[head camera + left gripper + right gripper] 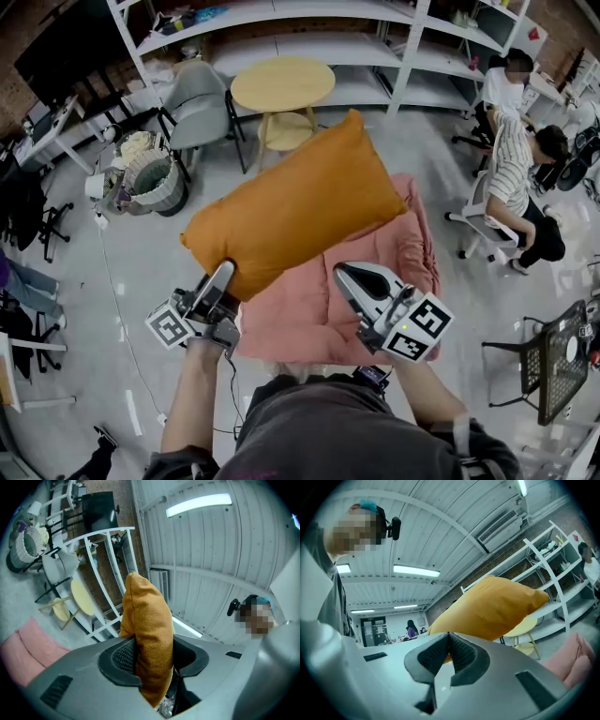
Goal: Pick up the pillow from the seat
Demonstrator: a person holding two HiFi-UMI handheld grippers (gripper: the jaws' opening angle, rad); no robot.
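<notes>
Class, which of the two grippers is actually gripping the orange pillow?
The left gripper: its jaws clamp the pillow at one corner. The right gripper has its jaws shut together with nothing between them.

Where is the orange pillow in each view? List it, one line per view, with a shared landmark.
Head view: pillow, centre, over the pink seat.
Left gripper view: pillow, centre, edge-on.
Right gripper view: pillow, centre-right.
Shared landmark: round yellow table.
</notes>
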